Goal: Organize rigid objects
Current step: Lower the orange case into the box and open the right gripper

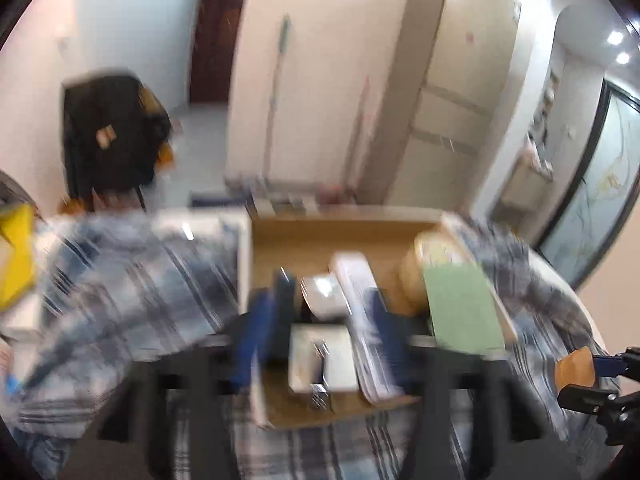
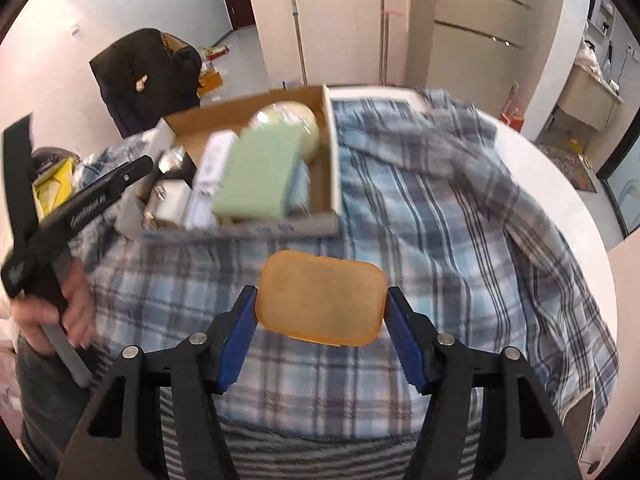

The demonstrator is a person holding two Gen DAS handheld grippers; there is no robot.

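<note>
My right tool (image 2: 321, 312) clamps the orange lid (image 2: 320, 298) at lower centre; my left tool (image 1: 316, 320) gapes wide, blurred, over the cardboard box (image 1: 280, 236).

Motion blur smears the whole left wrist view: the cardboard box (image 1: 344, 236) and its contents lose their outlines. The green box (image 2: 260, 172) hides part of the round tin (image 2: 296, 118).

Both wrist views look down, sharing the cardboard box (image 1: 344, 236).
</note>
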